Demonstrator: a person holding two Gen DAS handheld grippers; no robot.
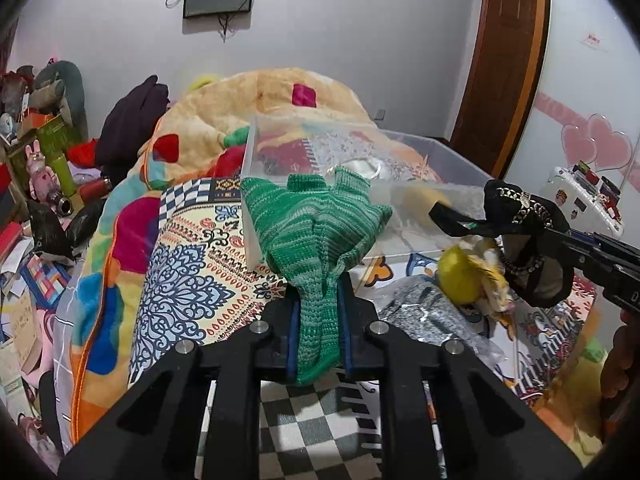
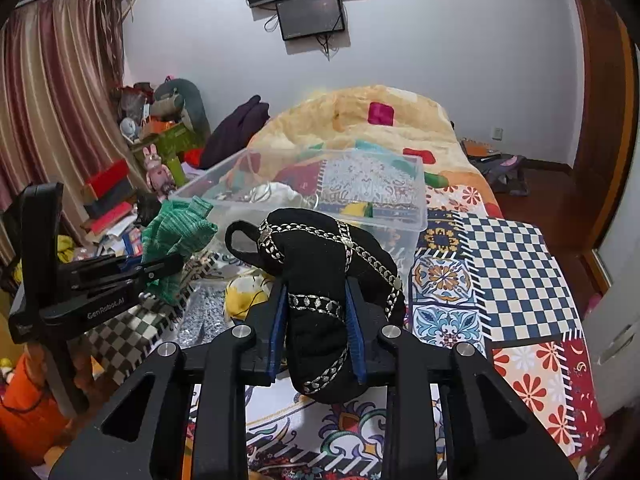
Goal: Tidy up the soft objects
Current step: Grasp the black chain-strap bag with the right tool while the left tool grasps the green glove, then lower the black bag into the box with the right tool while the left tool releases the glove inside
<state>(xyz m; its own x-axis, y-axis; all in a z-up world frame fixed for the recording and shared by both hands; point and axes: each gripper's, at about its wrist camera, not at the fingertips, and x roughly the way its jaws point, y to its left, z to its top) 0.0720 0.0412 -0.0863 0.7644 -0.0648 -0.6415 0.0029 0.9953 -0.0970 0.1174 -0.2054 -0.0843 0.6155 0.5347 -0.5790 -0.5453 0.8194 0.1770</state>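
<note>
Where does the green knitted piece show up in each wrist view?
Left wrist: green knitted piece at centre, clamped in the left gripper.
Right wrist: left of centre, in that gripper seen side-on.
Shared landmark: the clear plastic bin just behind it.

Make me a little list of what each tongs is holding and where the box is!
left tongs: shut on the green knitted piece, held up above the bed
right tongs: shut on the black pouch with silver chain trim, also lifted
clear plastic box: on the bed beyond both tongs, open on top, already holds colourful fabrics
left on the bed: a yellow soft item and a grey sparkly piece, near the box
bed cover: patchwork with checks and flowers
</note>
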